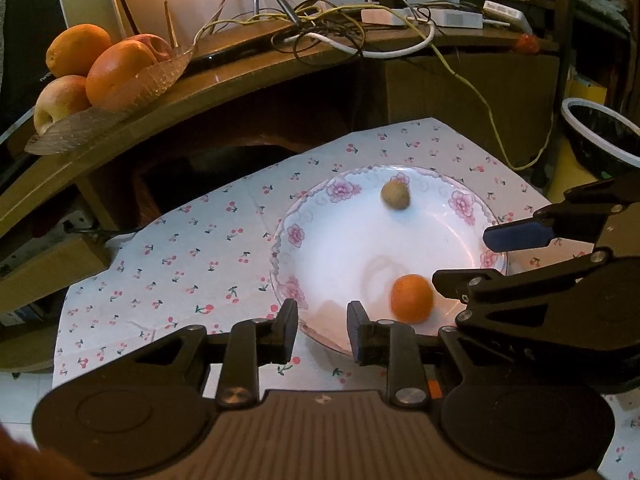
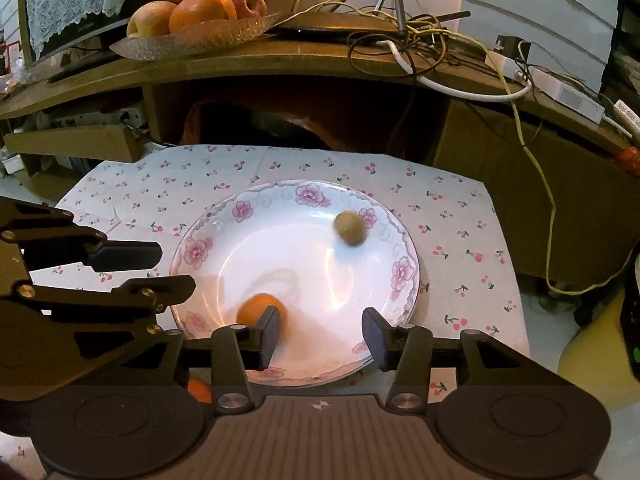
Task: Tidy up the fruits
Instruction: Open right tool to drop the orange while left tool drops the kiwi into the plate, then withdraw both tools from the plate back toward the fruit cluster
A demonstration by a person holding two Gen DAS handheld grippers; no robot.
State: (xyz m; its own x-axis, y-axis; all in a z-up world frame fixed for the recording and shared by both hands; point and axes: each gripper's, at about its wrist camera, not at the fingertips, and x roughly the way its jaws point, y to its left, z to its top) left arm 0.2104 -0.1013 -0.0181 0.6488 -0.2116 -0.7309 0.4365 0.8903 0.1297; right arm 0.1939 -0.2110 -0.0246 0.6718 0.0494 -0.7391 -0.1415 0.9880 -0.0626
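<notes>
Here both grippers' jaws gape empty over the plate [image 2: 404, 280], partly hiding a blurred, perhaps orange fruit [image 2: 256, 308].

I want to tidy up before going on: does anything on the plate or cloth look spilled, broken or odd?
No spill or damage shows. The small orange fruit and the small brownish-green fruit on the floral plate both look motion-blurred, as if rolling. Another small orange thing peeks out beside the plate's near rim.
</notes>
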